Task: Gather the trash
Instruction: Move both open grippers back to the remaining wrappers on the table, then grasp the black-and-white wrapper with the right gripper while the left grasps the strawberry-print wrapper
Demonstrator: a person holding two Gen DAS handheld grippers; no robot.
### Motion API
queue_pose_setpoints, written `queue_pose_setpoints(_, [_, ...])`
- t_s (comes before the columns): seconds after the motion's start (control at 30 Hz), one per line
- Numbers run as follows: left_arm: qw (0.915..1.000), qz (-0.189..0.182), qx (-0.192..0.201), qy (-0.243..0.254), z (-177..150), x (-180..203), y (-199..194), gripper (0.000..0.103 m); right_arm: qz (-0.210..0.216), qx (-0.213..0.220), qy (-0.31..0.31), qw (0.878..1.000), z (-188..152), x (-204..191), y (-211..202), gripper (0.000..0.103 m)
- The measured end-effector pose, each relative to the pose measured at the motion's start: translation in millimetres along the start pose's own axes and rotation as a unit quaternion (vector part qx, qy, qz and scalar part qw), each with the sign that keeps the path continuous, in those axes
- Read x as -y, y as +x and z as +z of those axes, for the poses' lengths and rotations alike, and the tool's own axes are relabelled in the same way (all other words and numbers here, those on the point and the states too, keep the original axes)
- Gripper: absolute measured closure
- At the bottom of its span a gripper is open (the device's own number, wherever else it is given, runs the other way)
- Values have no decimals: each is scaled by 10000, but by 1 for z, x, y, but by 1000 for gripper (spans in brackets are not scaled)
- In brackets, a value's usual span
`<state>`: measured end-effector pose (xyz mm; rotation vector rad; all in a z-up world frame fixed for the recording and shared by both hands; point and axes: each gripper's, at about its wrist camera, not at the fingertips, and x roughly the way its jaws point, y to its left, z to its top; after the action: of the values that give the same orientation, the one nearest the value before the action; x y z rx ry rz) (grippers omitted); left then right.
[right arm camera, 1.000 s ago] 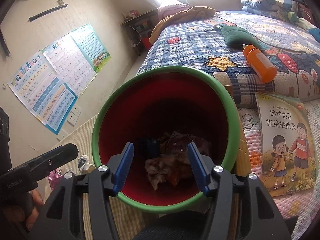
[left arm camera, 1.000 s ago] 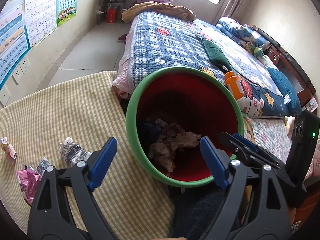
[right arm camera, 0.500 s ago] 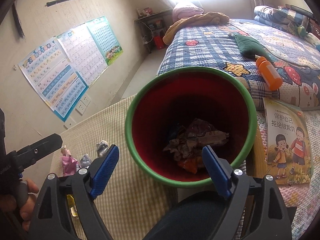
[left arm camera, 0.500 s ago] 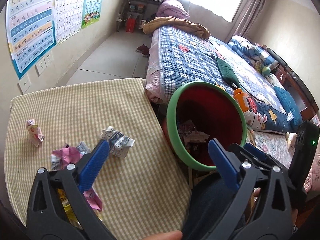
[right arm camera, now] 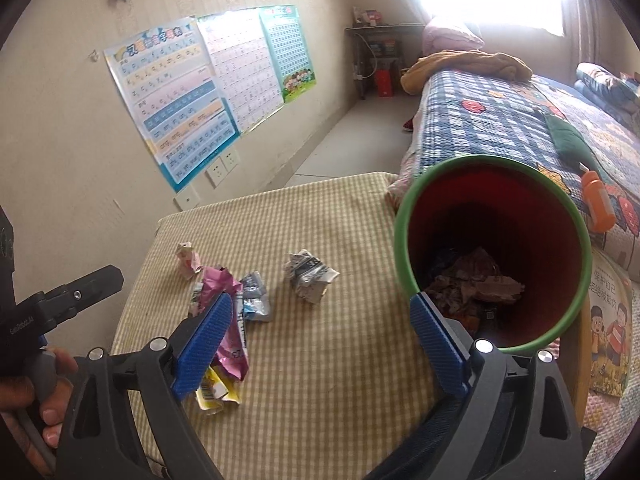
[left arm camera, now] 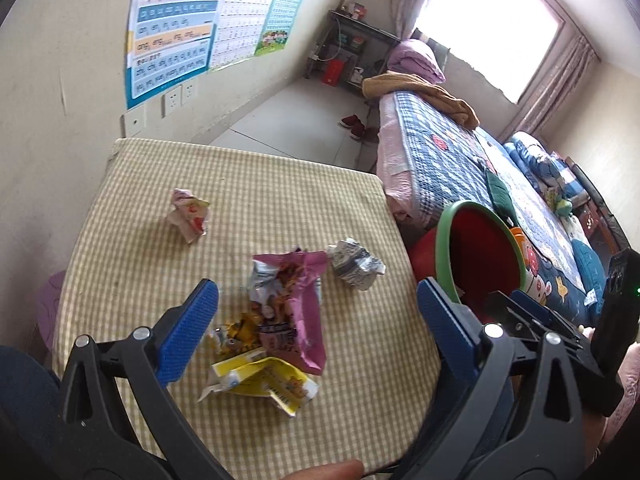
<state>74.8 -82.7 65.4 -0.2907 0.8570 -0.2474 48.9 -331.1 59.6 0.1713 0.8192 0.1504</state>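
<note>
On the yellow checked table (left arm camera: 280,184) lie a pink wrapper (left arm camera: 294,304), a yellow wrapper (left arm camera: 268,380), a grey crumpled wrapper (left arm camera: 354,266) and a small pink-white paper ball (left arm camera: 188,216). My left gripper (left arm camera: 318,328) hangs open above the pink and yellow wrappers, touching nothing. My right gripper (right arm camera: 320,344) hovers over the table between the pink wrapper (right arm camera: 232,356) and the red bin (right arm camera: 400,240). Its jaws are opening, with nothing between them. The green-rimmed bin stands off the table's right edge and holds crumpled trash (right arm camera: 476,284). The grey wrapper (right arm camera: 308,274) lies ahead.
A bed with a blue checked quilt (right arm camera: 500,128) runs behind the bin, with an orange bottle (right arm camera: 598,206) on it. A children's book (right arm camera: 608,332) lies to the bin's right. Posters (left arm camera: 180,20) and sockets are on the left wall. Shoes (left arm camera: 354,126) sit on the floor.
Both grippers swung left from above the bin to above the table, and the table trash came into full view. The right jaws opened wider. The bin now sits at the right.
</note>
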Motion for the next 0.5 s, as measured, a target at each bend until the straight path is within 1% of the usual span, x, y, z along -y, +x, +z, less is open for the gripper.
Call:
queue_pose_setpoints(0.23, [9987, 244, 153, -417, -1, -47, -15, 6, 120, -221, -346, 9991, -5, -39, 19, 16])
queue_pose_setpoints(0.33, [9978, 265, 160, -579, -3, -66, -17, 6, 91, -289, -435, 9986, -6, -45, 25, 16])
queue_pose_setpoints(0.5, [9968, 277, 126, -738, -3, -82, -11, 6, 23, -381, -489, 9981, -2, -50, 38, 16])
